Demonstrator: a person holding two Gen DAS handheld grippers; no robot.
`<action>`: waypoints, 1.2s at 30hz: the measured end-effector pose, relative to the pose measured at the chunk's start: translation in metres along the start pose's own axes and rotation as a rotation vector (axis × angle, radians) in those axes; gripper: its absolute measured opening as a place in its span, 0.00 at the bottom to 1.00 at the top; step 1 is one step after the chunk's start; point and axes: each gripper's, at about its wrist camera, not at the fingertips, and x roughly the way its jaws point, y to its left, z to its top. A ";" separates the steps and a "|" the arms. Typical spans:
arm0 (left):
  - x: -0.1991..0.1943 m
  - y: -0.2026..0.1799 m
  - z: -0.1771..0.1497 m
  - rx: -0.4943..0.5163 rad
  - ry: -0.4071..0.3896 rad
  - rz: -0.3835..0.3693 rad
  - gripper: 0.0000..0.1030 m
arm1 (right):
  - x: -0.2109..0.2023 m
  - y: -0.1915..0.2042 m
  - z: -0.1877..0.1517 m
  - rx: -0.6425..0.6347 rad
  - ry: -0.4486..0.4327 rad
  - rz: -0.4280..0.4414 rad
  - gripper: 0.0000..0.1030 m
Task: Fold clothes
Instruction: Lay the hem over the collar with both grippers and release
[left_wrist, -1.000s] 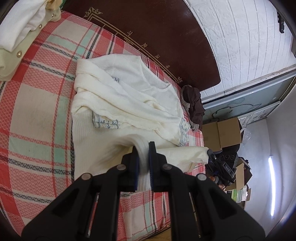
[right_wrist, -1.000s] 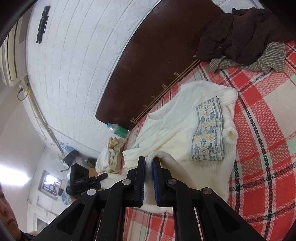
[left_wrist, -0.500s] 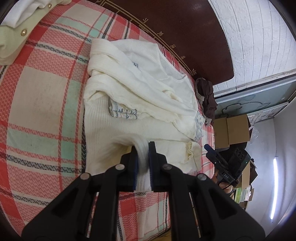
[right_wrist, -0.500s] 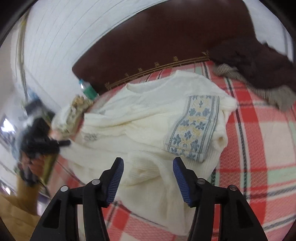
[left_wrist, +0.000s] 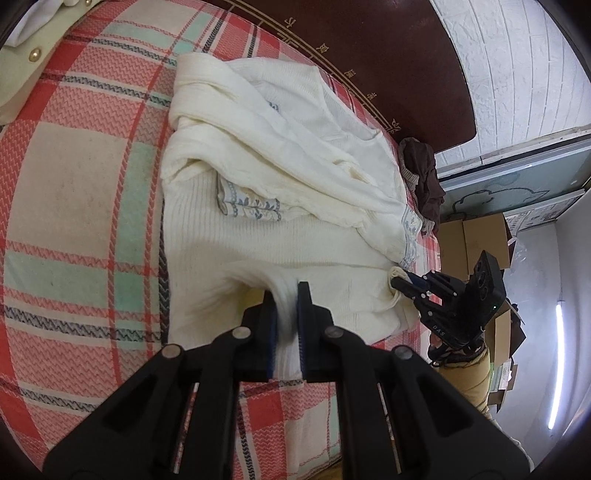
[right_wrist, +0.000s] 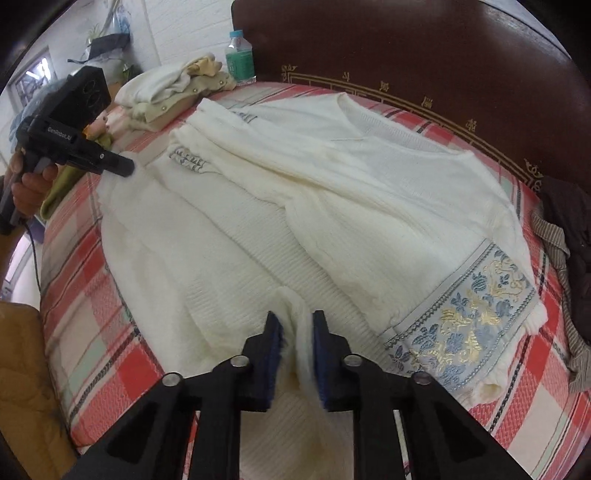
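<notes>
**Both hems pinched, soft knit ready to fold up the bed**

Nearest, the left gripper (left_wrist: 286, 295) has its jaws nearly shut on a ridge of the cream sweater's (left_wrist: 280, 206) ribbed hem. The right gripper (right_wrist: 295, 325) has hem cloth between its jaws, which are closing on it; from the left wrist view it shows at the hem's far corner (left_wrist: 402, 282).

The sweater lies face up on the plaid bed (left_wrist: 74, 184), sleeves crossed over the chest, embroidered cuffs (right_wrist: 465, 314) showing. It looks light, limp and stretchy: likely to sag between the two holds and drag on the coarse cover, so the hem corners are the sensible places to hold, lifted together and kept taut.

The near bed edge runs just under the hem. Further off, a pile of pale clothes (right_wrist: 173, 92) and a bottle (right_wrist: 241, 57) sit to one side, a dark garment (right_wrist: 565, 221) to the other, the headboard (right_wrist: 424, 48) behind the collar. The room for folding is over the sweater itself.
</notes>
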 end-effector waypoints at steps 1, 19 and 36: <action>-0.002 -0.001 0.001 -0.004 -0.006 -0.011 0.10 | -0.009 -0.004 0.000 0.026 -0.028 0.001 0.10; -0.035 -0.020 0.036 -0.051 -0.097 -0.140 0.10 | -0.108 -0.057 0.012 0.340 -0.397 0.117 0.08; -0.042 -0.043 0.082 -0.030 -0.136 -0.127 0.10 | -0.117 -0.098 0.028 0.484 -0.504 0.143 0.08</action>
